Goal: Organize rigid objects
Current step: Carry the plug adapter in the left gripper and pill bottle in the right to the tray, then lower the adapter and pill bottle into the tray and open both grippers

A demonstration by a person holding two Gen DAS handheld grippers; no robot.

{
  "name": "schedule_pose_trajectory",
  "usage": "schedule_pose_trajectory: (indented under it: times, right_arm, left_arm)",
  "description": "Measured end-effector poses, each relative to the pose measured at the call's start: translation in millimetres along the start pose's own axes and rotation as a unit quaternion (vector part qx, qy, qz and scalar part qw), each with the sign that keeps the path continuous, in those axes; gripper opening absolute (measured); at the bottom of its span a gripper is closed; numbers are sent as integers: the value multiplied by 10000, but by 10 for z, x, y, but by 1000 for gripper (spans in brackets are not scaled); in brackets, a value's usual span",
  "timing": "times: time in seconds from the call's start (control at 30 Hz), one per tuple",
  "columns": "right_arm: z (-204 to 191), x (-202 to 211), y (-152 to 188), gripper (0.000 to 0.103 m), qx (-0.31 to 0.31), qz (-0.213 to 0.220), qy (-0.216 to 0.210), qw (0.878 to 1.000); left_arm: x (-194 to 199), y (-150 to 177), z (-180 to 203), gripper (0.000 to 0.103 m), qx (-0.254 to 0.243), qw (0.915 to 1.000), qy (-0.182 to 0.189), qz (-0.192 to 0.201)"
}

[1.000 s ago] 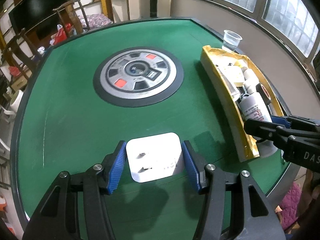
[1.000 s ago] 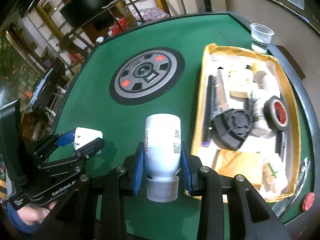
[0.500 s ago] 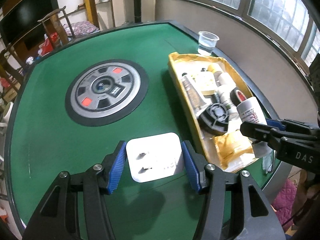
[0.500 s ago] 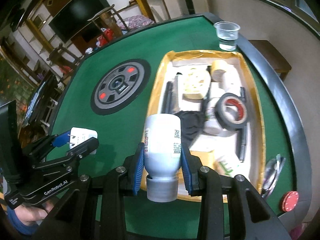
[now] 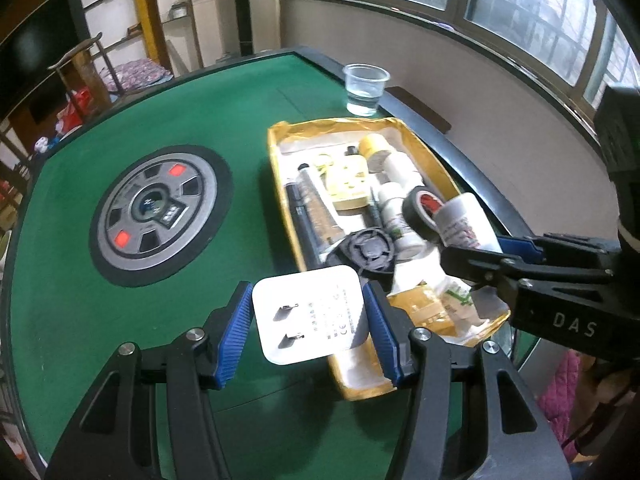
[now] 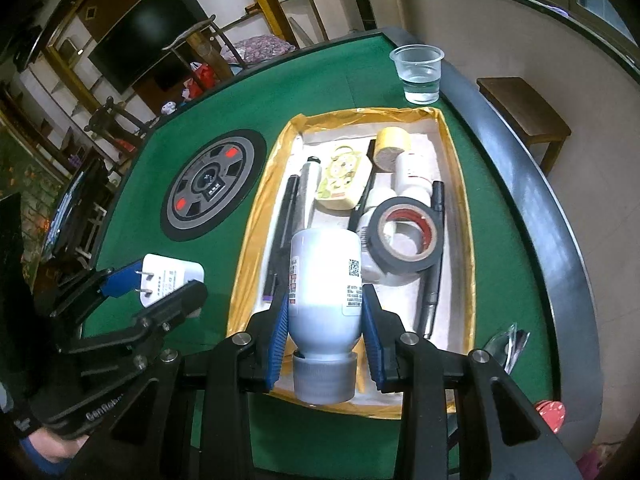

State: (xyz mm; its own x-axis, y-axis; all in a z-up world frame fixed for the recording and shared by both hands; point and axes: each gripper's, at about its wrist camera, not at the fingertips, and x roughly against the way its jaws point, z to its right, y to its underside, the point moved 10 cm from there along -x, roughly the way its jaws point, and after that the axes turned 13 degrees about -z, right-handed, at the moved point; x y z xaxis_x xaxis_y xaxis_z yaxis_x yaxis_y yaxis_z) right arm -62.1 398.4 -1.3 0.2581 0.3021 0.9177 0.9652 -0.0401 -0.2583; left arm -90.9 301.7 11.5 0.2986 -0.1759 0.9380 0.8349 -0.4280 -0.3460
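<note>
Two grippers were in view, each closed on one item. Left gripper [image 5: 308, 320]: blue-padded fingers [image 5: 236, 334] set only as wide as the white plug adapter [image 5: 310, 314] clamped between them, pads pressed to its two side faces. Adapter was a rounded square block with two flat metal prongs facing the camera, small grey print beside them; it was held clear above the green table [image 5: 80, 320], right at the near left rim of the yellow-lined tray [image 5: 280, 184]. Right gripper [image 6: 324, 320]: fingers [image 6: 280, 328] narrowed onto the white bottle [image 6: 325, 280], pads gripping its lower body just above the neck, grey cap toward the camera and base pointing away. Bottle carried a printed label with a square code and some red text. It hung over the near end of the tray, past the fingertips lay a roll of black tape [image 6: 406, 234] with a red core, just right of the bottle's far end. Farther ahead in the tray: a pale yellow patterned case [image 6: 342, 180], a yellow tape roll [image 6: 392, 148], black pens along the left wall. Clear plastic cup [image 6: 418, 74] stood beyond the tray's far end. In the right wrist view the left gripper sat to the left of the right fingers, outside the tray.
</note>
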Motion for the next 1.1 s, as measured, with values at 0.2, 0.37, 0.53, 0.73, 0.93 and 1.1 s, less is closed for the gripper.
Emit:
schedule_pose_trajectory:
  times: [0.2,0.37,0.53,0.73,0.93,1.1]
  right_arm:
    - [136,31,-124,30,46,-2,70,10000]
    - [195,49,-269,30,142,-7,123,9998]
    - [216,12,-425,30,249,-59,155,9996]
    - [187,-91,-604,30,408,-151,166,9989]
    - [163,-260,-789,30,516,-254,150,9982]
    - [135,-368,-908,30,620,-302,191,9974]
  left_arm:
    - [-47,-72,198,54,-104,9999,0,-2]
    - [-89,-147,304,54,-115,9999,-8,11]
    - [-145,-190,348,54,-64,10000,8,-10]
    - [-212,-196,357,54,20,10000,-4,-53]
    - [-279,-189,355,54,95,9999,-33,-106]
    - [-325,-181,358,54,122,9998,-67,-127]
